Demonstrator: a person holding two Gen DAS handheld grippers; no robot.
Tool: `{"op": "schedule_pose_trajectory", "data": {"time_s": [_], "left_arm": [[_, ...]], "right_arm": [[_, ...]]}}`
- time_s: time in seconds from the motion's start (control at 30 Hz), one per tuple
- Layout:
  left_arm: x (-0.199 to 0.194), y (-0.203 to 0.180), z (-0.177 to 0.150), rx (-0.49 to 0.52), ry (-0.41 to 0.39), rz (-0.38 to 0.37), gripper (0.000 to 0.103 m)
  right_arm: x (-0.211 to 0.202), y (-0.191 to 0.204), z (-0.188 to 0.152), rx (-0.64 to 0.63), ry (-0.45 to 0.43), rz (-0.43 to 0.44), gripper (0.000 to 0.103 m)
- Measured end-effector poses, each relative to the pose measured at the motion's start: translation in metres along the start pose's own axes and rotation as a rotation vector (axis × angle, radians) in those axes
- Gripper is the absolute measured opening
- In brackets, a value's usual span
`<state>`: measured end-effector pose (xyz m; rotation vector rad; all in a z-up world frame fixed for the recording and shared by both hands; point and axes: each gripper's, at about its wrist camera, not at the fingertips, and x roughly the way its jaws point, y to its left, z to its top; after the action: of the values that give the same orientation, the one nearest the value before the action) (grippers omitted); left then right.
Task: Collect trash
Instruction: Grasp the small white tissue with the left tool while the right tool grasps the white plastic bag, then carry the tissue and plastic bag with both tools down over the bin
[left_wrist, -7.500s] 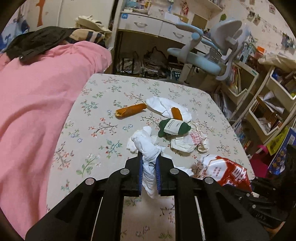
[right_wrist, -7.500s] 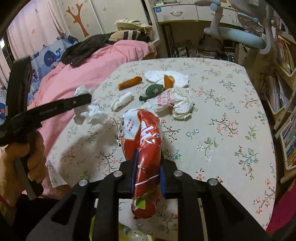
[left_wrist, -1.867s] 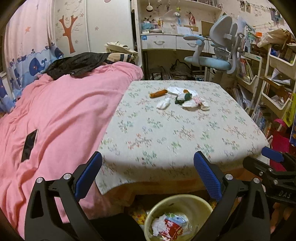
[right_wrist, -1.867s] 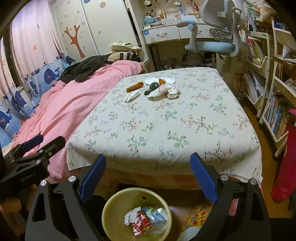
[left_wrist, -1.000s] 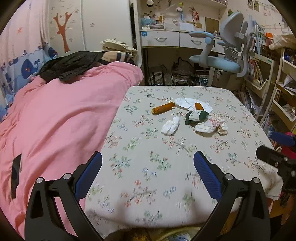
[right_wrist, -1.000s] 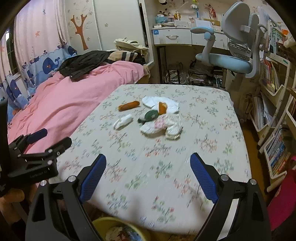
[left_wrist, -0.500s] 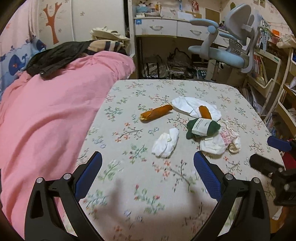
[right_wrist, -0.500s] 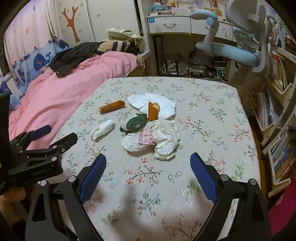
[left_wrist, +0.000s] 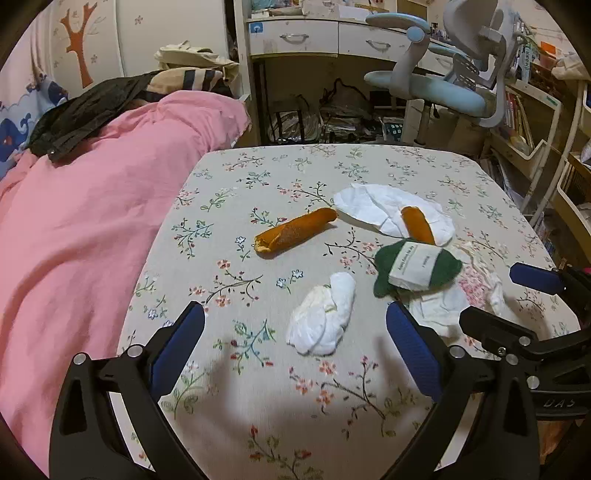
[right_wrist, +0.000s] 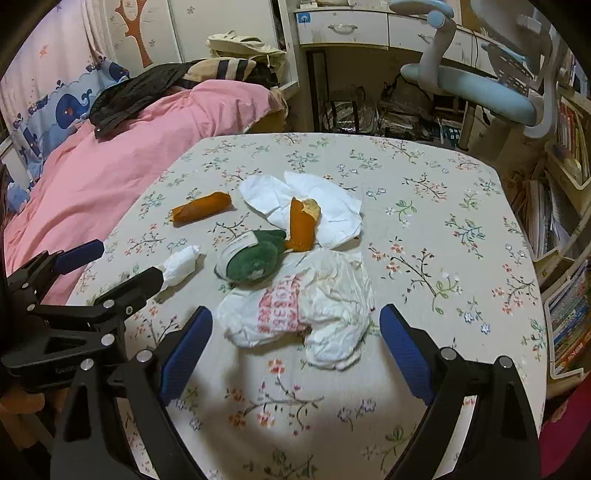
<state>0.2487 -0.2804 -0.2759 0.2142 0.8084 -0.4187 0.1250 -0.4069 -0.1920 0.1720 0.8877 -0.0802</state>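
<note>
The left hand-held gripper (left_wrist: 295, 347) is spread wide and holds nothing. It hangs just over the desk (left_wrist: 258, 417), which has a cloth with little flowers on it. Right between its two blue pads (left_wrist: 177, 347) lies a small white tissue wad (left_wrist: 322, 325) on the cloth. The right hand-held gripper (right_wrist: 295, 345) is spread wide too and holds nothing. Between its blue pads (right_wrist: 186, 343) lies a crumpled white plastic bag (right_wrist: 306, 306) with red print. Just past the bag sits a green bundle (right_wrist: 251, 260) with a white paper label, and it touches the bag. Beside the green bundle is a flat white paper (right_wrist: 325, 206), and an orange peel piece (right_wrist: 301, 223) rests on its near edge. A second orange peel roll (left_wrist: 295, 230) lies alone on the cloth, a bit to the left of the white paper. All the trash sits near the middle of the desk. In the right wrist view, the left hand-held gripper shows at the left side, with its black finger tip just beside the tissue wad. A pink blanket (left_wrist: 81, 206) covers the bed to the left of the desk. A blue chair (left_wrist: 443, 88) stands behind the desk, near white drawers (left_wrist: 317, 37).
</note>
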Motion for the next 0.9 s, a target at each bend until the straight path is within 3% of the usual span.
{"op": "schedule_pose_trajectory", "data": {"time_s": [0.13, 0.43, 0.47, 0.5, 0.53, 0.6, 0.7, 0.9], "left_arm": [[0.011, 0.002, 0.003, -0.006, 0.022, -0.018, 0.093], [0.032, -0.003, 0.007, 0.040, 0.075, -0.043, 0.078], [0.034, -0.004, 0.007, 0.042, 0.080, -0.047, 0.074], [0.038, -0.004, 0.006, 0.046, 0.095, -0.059, 0.061], [0.041, -0.005, 0.005, 0.047, 0.110, -0.071, 0.054], [0.039, -0.006, 0.005, 0.051, 0.099, -0.078, 0.027], [0.035, -0.001, 0.006, 0.004, 0.115, -0.136, 0.023], [0.017, 0.013, 0.006, -0.071, 0.093, -0.172, 0.022]], "right_arm": [[0.010, -0.003, 0.005, 0.008, 0.024, -0.002, 0.088], [0.029, -0.012, 0.007, 0.044, 0.079, 0.022, 0.072], [0.029, -0.011, 0.008, 0.035, 0.083, 0.016, 0.064], [0.029, -0.009, 0.009, 0.028, 0.087, 0.014, 0.058], [0.029, -0.009, 0.009, 0.026, 0.090, 0.016, 0.042], [0.027, -0.008, 0.009, 0.033, 0.101, 0.036, 0.036], [0.022, -0.008, 0.007, 0.031, 0.099, 0.040, 0.034], [0.004, -0.015, 0.003, 0.072, 0.072, 0.041, 0.034]]}}
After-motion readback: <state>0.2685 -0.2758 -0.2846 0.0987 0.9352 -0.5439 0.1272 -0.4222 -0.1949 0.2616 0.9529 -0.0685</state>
